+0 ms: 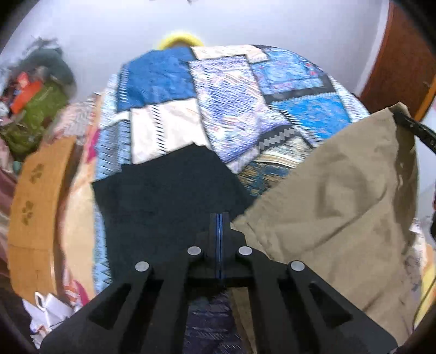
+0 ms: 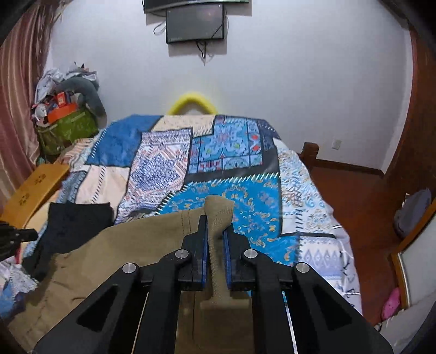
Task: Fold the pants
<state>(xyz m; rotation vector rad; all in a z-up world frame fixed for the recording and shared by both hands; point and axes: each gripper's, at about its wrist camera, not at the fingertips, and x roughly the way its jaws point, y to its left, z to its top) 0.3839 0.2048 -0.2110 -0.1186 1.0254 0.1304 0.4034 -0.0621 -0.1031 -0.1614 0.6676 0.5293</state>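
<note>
Both grippers look clamped: my right gripper pinches the khaki pants, my left gripper apparently their other corner, lifting them for folding.

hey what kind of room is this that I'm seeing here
Most likely a bedroom in a home. A bed with a patchwork quilt fills the middle, a small screen hangs on the wall above it, and a pile of bags sits beside it.
</note>
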